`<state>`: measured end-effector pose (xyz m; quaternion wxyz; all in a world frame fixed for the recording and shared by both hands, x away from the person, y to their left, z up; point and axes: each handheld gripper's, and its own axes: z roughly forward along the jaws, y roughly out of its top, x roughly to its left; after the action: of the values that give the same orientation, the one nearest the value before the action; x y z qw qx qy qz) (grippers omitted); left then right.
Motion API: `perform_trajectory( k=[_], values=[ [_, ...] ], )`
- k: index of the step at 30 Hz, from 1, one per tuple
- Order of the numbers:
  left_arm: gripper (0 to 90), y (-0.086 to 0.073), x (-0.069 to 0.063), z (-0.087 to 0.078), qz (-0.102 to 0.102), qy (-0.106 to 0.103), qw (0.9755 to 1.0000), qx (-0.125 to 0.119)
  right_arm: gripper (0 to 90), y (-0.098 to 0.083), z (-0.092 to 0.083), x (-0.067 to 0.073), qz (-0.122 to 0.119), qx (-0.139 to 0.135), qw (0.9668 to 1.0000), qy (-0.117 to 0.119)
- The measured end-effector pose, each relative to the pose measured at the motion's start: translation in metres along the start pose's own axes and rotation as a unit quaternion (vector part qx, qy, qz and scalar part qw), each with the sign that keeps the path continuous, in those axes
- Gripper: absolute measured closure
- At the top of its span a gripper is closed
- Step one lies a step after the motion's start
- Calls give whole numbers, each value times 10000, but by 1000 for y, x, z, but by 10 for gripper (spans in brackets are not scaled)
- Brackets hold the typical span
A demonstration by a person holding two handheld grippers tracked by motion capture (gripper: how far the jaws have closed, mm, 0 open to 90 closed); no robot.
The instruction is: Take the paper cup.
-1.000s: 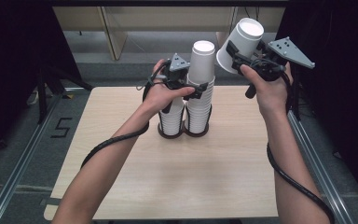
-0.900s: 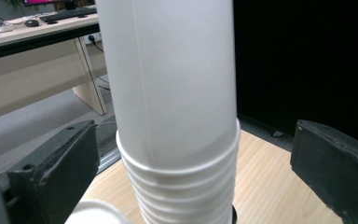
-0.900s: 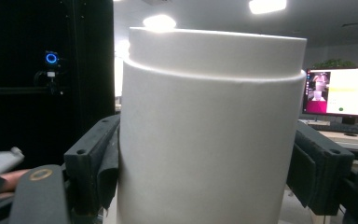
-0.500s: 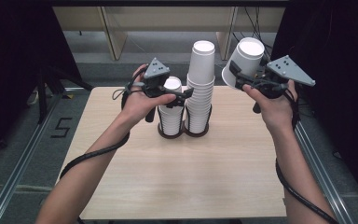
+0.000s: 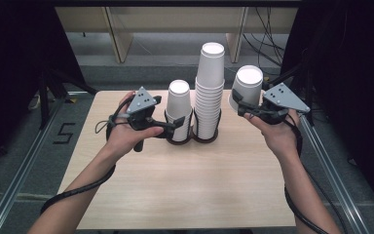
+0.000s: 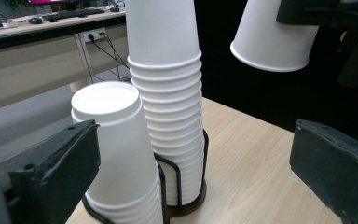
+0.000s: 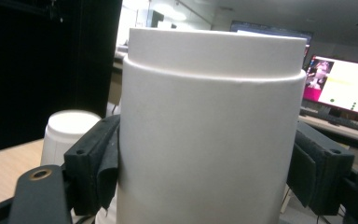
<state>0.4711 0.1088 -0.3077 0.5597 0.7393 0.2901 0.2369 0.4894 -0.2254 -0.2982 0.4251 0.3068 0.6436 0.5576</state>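
Reference landmark: the wire holder [image 5: 193,139] at the far centre of the desk [image 5: 185,190], which carries two stacks of inverted white cups. Left of the holder, the left tool [image 5: 173,126] rests level beside the short stack [image 5: 179,109]; its jaws stand wide, one to each side of the stacks in the left gripper view, and hold nothing. The short stack [image 6: 116,154] occupies the holder's left ring and the tall stack [image 5: 209,92] the right ring, the two touching or nearly so. Right of the holder and above desk level, the right tool [image 5: 246,108] is clamped narrow on a single cup [image 5: 247,90], base up, pads pressing both side walls [image 7: 209,135]. The cup's long axis stands close to upright, leaning slightly, roughly parallel to the stacks. The governing relation, as judged: the cup sits just to the right of the tall stack and below its top, so the right hand is the nearer one, and seating the cup calls for a lift above that stack, then travel leftward.
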Motion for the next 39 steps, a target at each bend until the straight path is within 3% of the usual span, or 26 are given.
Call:
perform_trajectory(
  k=[1, 5, 6, 8, 9, 11, 18, 23, 31, 39],
  values=[
    [17, -3, -1, -1, -12, -10, 10000, 3, 212, -3, 0, 3, 61, 42, 10000, 40],
    [22, -17, -3, -5, 13, 29, 10000, 29, 212, -16, -2, 9, -183, 153, 9997, 18],
    [23, -20, -3, -6, 10, 38, 10000, 39, 212, -19, -2, 12, -126, 190, 9997, 61],
    [26, -26, -4, -8, -25, 12, 10000, 36, 212, -26, -3, 15, -208, 235, 9995, 87],
    [27, -30, -6, -9, -36, 2, 10000, 44, 212, -29, -4, 16, -379, 258, 9989, 79],
    [29, -36, -8, -10, -12, 6, 10000, 69, 212, -37, -5, 22, -423, 324, 9985, 123],
    [38, -55, -13, -14, 92, 26, 9998, 188, 212, -61, -7, 37, -973, 580, 9934, 205],
    [38, -66, -16, -14, 98, 62, 9997, 218, 211, -76, -7, 47, -1183, 684, 9901, 308],
    [39, -72, -15, -11, 146, 99, 9995, 248, 211, -93, -7, 63, -1501, 824, 9842, 455],
    [39, -73, -17, -9, 131, 29, 9995, 269, 210, -98, -7, 76, -1583, 832, 9825, 527]
  ],
)
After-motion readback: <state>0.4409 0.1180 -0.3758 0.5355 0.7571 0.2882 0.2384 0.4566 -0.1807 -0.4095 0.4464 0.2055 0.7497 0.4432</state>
